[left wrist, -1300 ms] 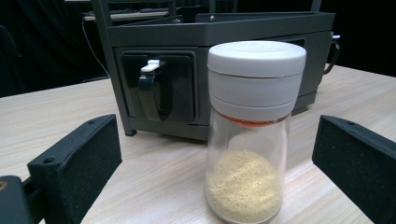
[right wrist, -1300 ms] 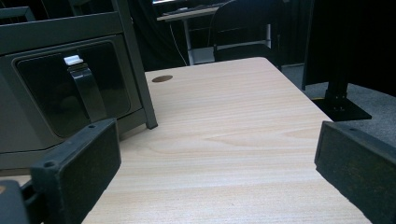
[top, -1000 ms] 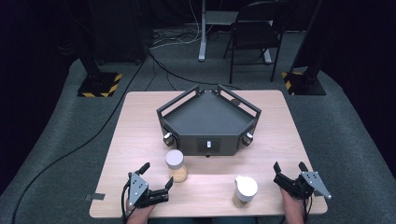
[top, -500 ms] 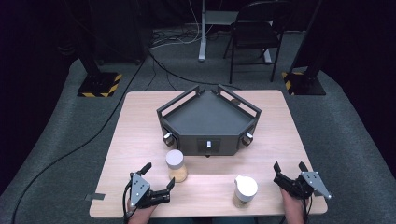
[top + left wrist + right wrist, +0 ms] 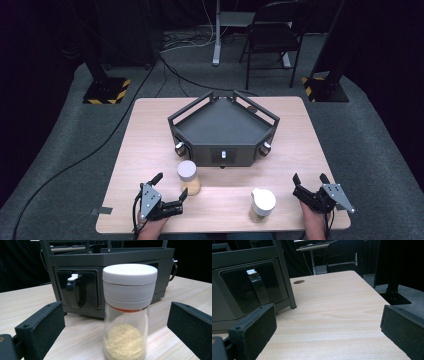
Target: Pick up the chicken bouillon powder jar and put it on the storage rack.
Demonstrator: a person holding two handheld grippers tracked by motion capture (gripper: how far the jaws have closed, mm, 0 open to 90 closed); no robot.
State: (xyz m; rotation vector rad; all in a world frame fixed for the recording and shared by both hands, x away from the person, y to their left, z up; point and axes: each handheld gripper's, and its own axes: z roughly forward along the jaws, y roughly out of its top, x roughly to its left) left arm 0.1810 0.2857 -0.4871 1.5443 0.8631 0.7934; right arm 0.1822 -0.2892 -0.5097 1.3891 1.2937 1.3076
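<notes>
Left gripper (image 5: 172, 189) is resting at the near edge of the table (image 5: 150, 135), its jaws spread wide and gripping nothing, with the spice jar (image 5: 127, 315) standing upright between them, not touching. Right gripper (image 5: 310, 181) is also gaping over bare wood, well apart from the second white-lidded jar (image 5: 262, 204), and the dark grey tray (image 5: 222, 131) is sitting behind both jars
</notes>
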